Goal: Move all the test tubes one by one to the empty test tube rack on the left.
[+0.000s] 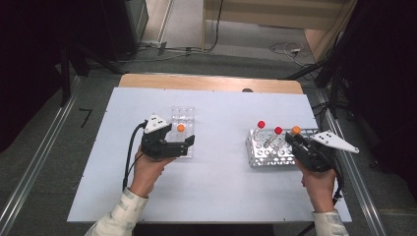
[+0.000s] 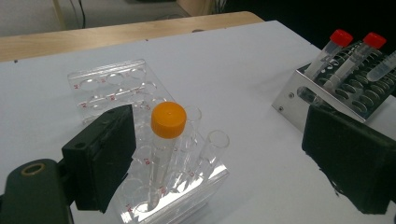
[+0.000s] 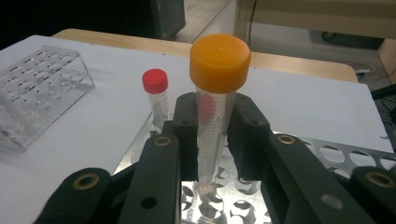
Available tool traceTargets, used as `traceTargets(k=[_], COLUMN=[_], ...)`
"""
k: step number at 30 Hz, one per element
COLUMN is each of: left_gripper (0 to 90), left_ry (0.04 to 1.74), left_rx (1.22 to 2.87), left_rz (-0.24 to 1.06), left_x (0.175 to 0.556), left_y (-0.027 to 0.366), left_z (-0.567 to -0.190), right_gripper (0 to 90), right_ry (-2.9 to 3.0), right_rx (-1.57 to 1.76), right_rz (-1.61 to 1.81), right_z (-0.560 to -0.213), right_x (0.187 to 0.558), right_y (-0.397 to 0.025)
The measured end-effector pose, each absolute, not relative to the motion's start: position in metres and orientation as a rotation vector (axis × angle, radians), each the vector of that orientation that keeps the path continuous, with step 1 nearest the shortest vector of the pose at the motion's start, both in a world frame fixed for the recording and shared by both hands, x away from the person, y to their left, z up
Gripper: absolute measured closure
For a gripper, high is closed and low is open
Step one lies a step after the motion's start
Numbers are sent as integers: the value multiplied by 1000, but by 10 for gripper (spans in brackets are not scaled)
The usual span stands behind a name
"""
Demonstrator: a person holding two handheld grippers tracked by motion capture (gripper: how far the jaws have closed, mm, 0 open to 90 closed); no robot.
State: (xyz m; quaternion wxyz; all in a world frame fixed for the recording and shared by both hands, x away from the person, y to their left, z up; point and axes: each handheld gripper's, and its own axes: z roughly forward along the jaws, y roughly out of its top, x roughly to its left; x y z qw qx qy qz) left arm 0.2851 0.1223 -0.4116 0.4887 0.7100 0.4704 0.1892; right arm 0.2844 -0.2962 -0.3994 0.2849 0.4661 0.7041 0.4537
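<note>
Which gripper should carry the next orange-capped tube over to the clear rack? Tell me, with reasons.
Right. The right gripper is shut on an orange-capped tube above the metal rack. The left gripper is open around the capped tube standing in the clear rack.

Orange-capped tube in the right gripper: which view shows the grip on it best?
The right gripper view: the right gripper is shut on the orange-capped tube, its tip over the metal rack. The high view shows little more than the cap above the gripper. The left gripper view catches a bit of tube at its right edge.
</note>
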Motion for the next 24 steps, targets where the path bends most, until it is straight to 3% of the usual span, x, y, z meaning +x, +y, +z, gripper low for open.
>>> traceTargets(k=[24], left_gripper=[100], left_ry=[1132], left_rx=[1729], left_rz=[462], left_x=[284], left_y=[120], left_z=[-411], right_gripper=[716], right_ry=[2079], right_rx=[1089], right_rz=[1250], right_z=[-397], right_x=[274], right_y=[-234])
